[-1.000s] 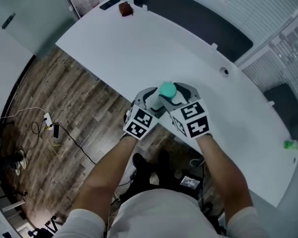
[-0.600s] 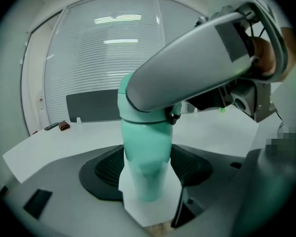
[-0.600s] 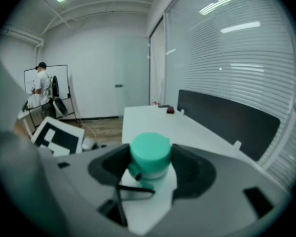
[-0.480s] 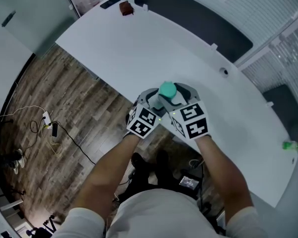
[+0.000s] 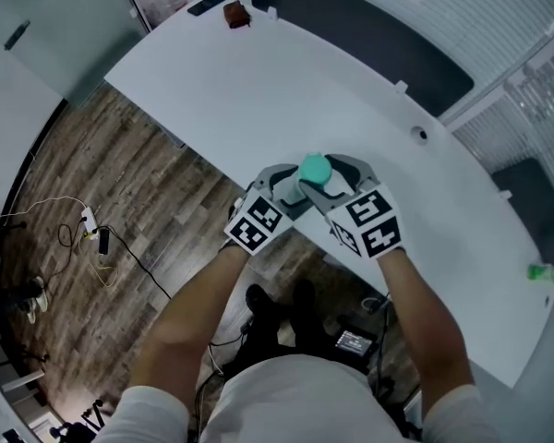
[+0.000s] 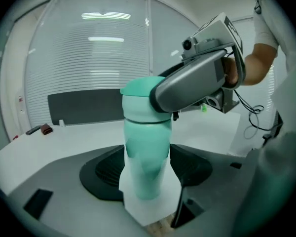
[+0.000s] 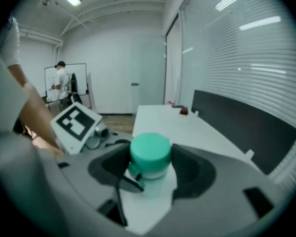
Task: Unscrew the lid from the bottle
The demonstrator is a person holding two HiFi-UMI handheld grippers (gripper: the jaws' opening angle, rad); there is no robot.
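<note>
Moved: two marker cubes edging slightly apart, lower centre
Bottle (image 6: 145, 157): one, standing mid-frame
Left gripper (image 6: 147, 171): fingers clamping bottle body
Right gripper (image 7: 150, 158): fingers clamping the one lid (image 7: 149, 149)

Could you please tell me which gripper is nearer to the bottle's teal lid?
Right. The right gripper has its jaws closed around the lid itself, while the left gripper clamps the bottle body below the lid.

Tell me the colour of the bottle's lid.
The lid is solid teal green, plain with no pattern; clearest in the right gripper view.
</note>
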